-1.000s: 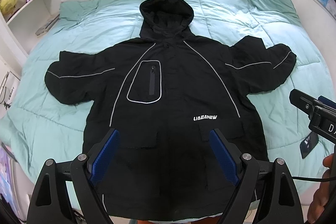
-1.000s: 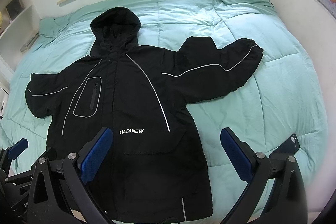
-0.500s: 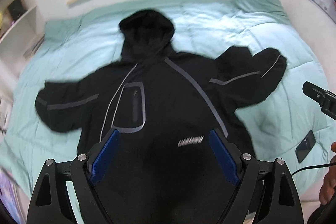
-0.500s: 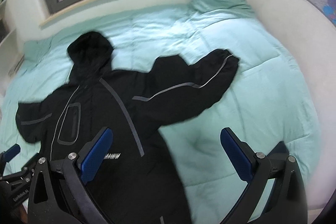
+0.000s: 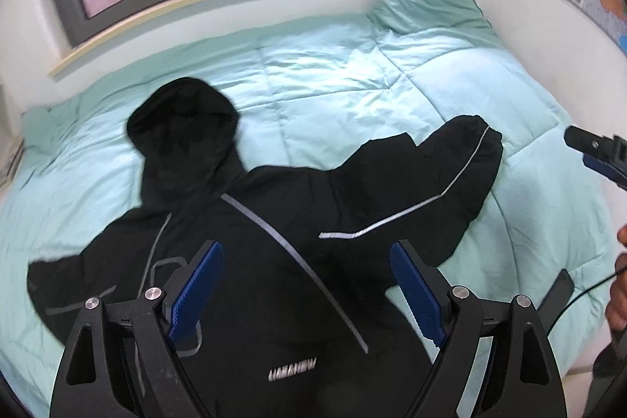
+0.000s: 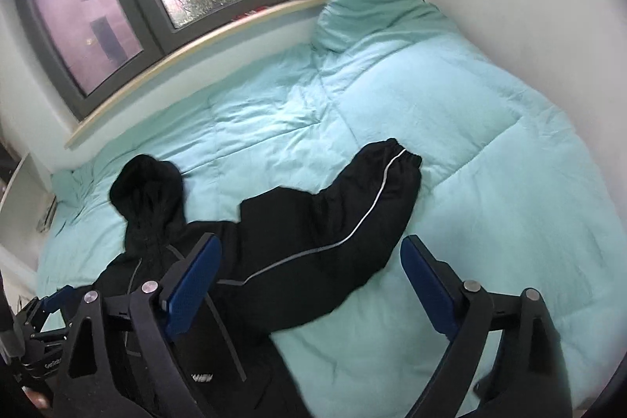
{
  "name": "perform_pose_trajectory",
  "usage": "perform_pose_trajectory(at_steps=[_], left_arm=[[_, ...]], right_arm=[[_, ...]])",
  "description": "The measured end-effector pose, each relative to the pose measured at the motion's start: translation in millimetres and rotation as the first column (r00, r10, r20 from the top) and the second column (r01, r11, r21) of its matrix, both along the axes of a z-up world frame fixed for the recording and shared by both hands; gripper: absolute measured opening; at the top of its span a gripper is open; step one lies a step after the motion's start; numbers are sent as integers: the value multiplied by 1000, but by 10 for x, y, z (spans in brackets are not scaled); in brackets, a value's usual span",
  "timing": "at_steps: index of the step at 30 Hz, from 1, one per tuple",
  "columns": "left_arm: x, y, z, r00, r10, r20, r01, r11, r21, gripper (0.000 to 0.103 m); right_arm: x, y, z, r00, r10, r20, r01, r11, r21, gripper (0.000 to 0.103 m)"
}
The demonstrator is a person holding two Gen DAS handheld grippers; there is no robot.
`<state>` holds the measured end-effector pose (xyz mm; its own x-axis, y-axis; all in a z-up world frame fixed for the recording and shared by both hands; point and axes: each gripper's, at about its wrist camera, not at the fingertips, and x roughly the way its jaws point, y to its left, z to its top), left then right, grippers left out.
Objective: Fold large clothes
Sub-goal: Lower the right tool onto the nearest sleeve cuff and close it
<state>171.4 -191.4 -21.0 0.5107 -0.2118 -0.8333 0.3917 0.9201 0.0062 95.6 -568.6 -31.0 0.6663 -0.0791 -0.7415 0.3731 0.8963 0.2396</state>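
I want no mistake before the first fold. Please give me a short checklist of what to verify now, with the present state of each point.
1. Jacket lies front up, spread on the quilt: ok.
2. Sleeve near the wall stretched out, nothing on it: ok.
3. Hood flat above the collar: ok.
4. Left hand-held gripper open, holding nothing: ok.
5. Right hand-held gripper open, holding nothing: ok.
6. Bottom hem straight: cannot tell, hidden.
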Motion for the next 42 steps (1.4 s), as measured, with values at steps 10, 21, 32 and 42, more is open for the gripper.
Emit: perform_pose_trajectory(at_steps=[10,21,32,42], left_arm=[[849,-841,-1152,981,-114,-159,119,993,20,87],[1167,-1156,-1901,949,-152,-277,149,988,-31,87],[1135,-1139,-1954,941,-177,-289,166,984,-62,87],[1238,-1453,-2772,877,-174,-448,174,984,-42,87]], right_arm=[[911,-1187,-1085,992,-48,-118,61,992,109,85],[1513,-1747,-1877,975,-32,-221,68,985,157,79],[1337,-1365,-1488,987,30,-160,-29,1000,7,21],[498,-1910,-1327,968,-178,-175,183,983,13,20]])
